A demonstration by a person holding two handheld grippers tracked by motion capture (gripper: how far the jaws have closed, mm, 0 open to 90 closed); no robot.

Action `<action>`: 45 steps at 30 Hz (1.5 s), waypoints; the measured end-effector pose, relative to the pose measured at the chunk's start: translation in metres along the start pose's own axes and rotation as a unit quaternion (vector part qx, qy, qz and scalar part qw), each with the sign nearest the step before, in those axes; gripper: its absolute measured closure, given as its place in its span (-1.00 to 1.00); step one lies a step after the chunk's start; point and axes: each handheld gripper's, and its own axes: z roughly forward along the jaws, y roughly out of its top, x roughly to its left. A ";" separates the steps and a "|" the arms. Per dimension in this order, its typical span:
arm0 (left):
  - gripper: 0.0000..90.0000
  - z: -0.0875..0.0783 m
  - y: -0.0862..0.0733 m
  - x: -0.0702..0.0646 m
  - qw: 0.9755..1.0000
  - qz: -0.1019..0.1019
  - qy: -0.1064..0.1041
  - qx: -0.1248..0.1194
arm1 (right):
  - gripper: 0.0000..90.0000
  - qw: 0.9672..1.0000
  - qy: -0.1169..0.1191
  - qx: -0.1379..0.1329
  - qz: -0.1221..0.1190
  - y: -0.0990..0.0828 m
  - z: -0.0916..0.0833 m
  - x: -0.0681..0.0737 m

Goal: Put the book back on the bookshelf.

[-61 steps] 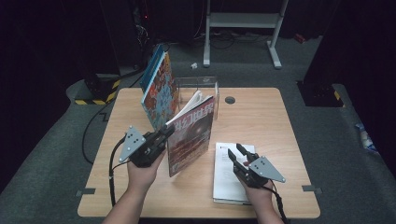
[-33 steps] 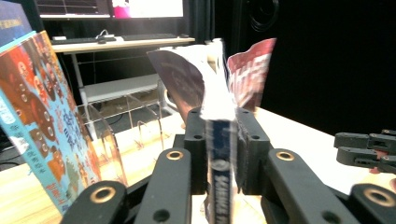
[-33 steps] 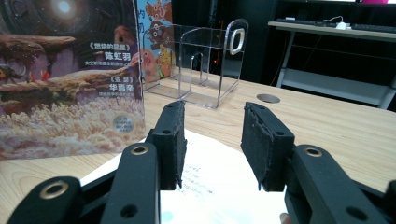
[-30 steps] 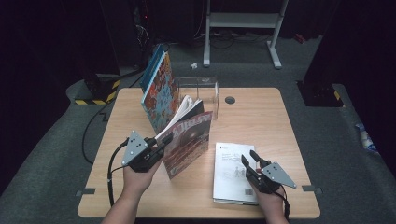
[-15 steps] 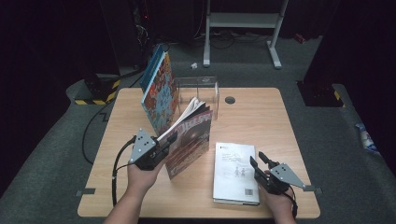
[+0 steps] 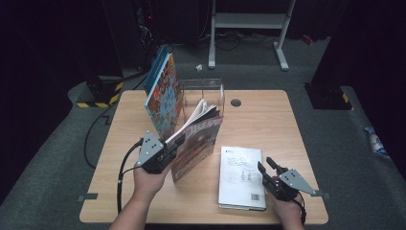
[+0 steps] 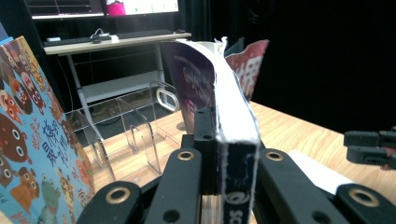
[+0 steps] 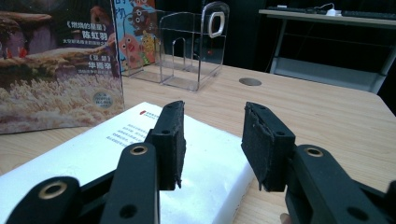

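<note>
At frame centre, the left gripper is clenched on a book held upright on the bench. Lower right, the right gripper gapes, released, beside a white book.

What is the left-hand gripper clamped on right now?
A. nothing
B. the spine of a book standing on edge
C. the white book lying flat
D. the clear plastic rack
B: the left gripper has its jaws pressed on the spine of the upright book.
</note>
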 end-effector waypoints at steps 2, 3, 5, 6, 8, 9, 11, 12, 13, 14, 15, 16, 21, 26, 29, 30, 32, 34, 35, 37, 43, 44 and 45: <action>0.87 0.003 0.002 -0.001 1.000 0.001 -0.001 0.000 | 0.31 1.000 0.000 -0.003 0.001 0.001 0.000 -0.001; 0.87 0.005 0.003 -0.002 1.000 0.002 -0.003 -0.003 | 0.31 1.000 0.001 -0.004 0.001 0.001 -0.001 -0.001; 0.87 0.009 0.005 -0.003 1.000 -0.001 -0.002 -0.008 | 0.31 1.000 0.001 -0.007 0.000 0.001 -0.001 -0.001; 0.87 0.011 0.007 -0.004 1.000 0.000 -0.002 -0.013 | 0.31 1.000 0.001 -0.007 0.000 0.001 -0.001 -0.001; 0.87 0.015 0.010 -0.004 1.000 0.001 -0.001 -0.019 | 0.31 1.000 0.001 -0.009 0.002 0.002 -0.002 -0.001; 0.87 0.017 0.010 -0.004 1.000 0.002 0.002 -0.020 | 0.31 1.000 0.000 -0.010 0.003 0.002 -0.002 -0.002; 0.87 0.024 0.011 -0.002 1.000 0.004 0.003 -0.023 | 0.31 1.000 0.001 -0.010 0.004 0.002 -0.003 -0.002; 0.87 0.026 0.011 -0.002 1.000 0.006 0.004 -0.022 | 0.31 1.000 0.001 -0.011 0.004 0.002 -0.003 -0.002; 0.87 0.029 0.011 -0.002 1.000 0.010 0.006 -0.022 | 0.32 1.000 0.000 -0.011 0.003 0.002 -0.003 -0.002; 0.87 0.031 0.010 -0.002 1.000 0.014 0.008 -0.019 | 0.32 1.000 0.000 -0.012 0.004 0.002 -0.004 -0.003; 0.87 0.033 0.009 -0.002 1.000 0.014 0.009 -0.019 | 0.32 1.000 0.000 -0.012 0.004 0.002 -0.004 -0.003; 0.87 0.034 0.008 -0.001 1.000 0.015 0.011 -0.018 | 0.32 1.000 0.000 -0.012 0.004 0.002 -0.004 -0.003; 0.87 0.035 0.002 0.002 1.000 0.009 0.016 -0.018 | 0.32 1.000 -0.002 -0.011 0.004 0.002 -0.005 -0.004; 0.87 0.028 -0.006 0.007 1.000 0.002 0.022 -0.020 | 0.31 1.000 -0.008 -0.001 0.006 -0.001 -0.003 -0.007; 0.86 0.025 -0.006 0.008 1.000 0.007 0.013 -0.016 | 0.31 1.000 -0.017 0.009 0.002 -0.002 0.001 -0.010; 0.85 0.024 -0.006 0.007 1.000 0.011 0.015 -0.013 | 0.31 1.000 -0.019 0.013 -0.002 -0.002 0.003 -0.011; 0.81 0.023 -0.004 0.006 1.000 0.017 0.020 -0.005 | 0.31 0.999 -0.023 0.036 -0.012 -0.002 0.007 -0.016; 0.79 0.021 -0.004 0.004 0.999 0.026 0.024 0.000 | 0.31 0.999 -0.026 0.040 -0.016 -0.003 0.006 -0.018; 0.77 0.020 -0.004 0.004 0.999 0.032 0.027 0.004 | 0.30 0.999 -0.025 0.043 -0.018 -0.003 0.004 -0.020; 0.82 0.018 -0.004 0.005 0.999 0.030 0.027 0.008 | 0.30 0.998 -0.030 0.047 -0.010 -0.005 -0.002 -0.025; 0.85 0.019 0.003 0.012 0.999 0.001 0.012 0.038 | 0.29 0.999 -0.026 0.039 0.003 -0.009 -0.005 -0.027; 0.85 0.019 0.005 0.014 0.999 -0.005 0.005 0.045 | 0.26 0.999 -0.023 0.042 0.001 -0.009 -0.005 -0.027; 0.85 0.019 0.006 0.014 0.999 -0.003 0.008 0.048 | 0.23 0.999 -0.023 0.043 0.002 -0.009 -0.005 -0.027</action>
